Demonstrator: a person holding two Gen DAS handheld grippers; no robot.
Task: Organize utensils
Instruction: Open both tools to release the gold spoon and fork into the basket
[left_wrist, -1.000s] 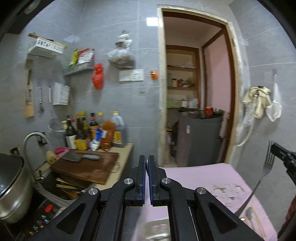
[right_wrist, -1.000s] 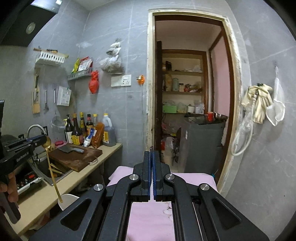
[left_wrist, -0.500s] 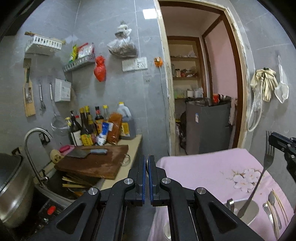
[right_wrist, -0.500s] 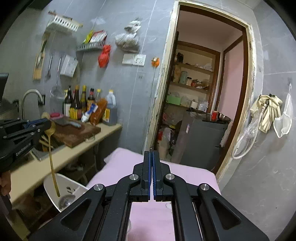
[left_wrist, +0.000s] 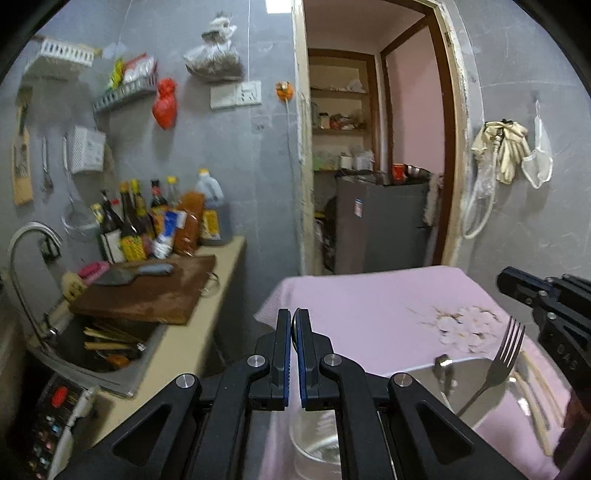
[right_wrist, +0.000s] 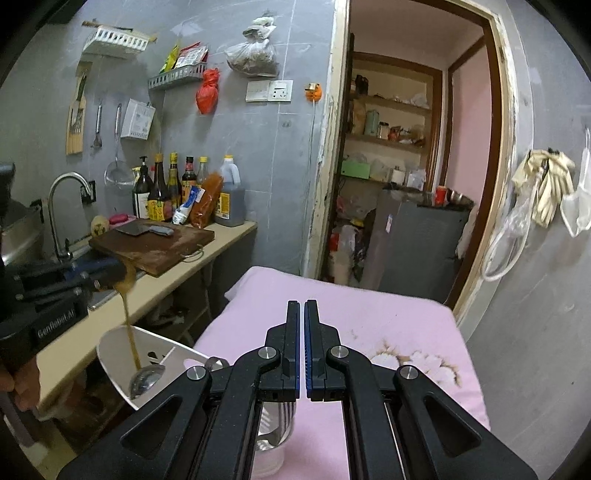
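The left gripper (left_wrist: 294, 325) is clenched on the top of a gold-handled spoon (right_wrist: 127, 321). In the right wrist view the spoon hangs at lower left, its bowl inside a white holder (right_wrist: 110, 350). The right gripper (right_wrist: 300, 306) is closed with nothing seen between its jaws. A fork (left_wrist: 511, 343) leans tines-up in a metal cup (left_wrist: 476, 373) on the pink cloth (right_wrist: 369, 314), lower right of the left wrist view.
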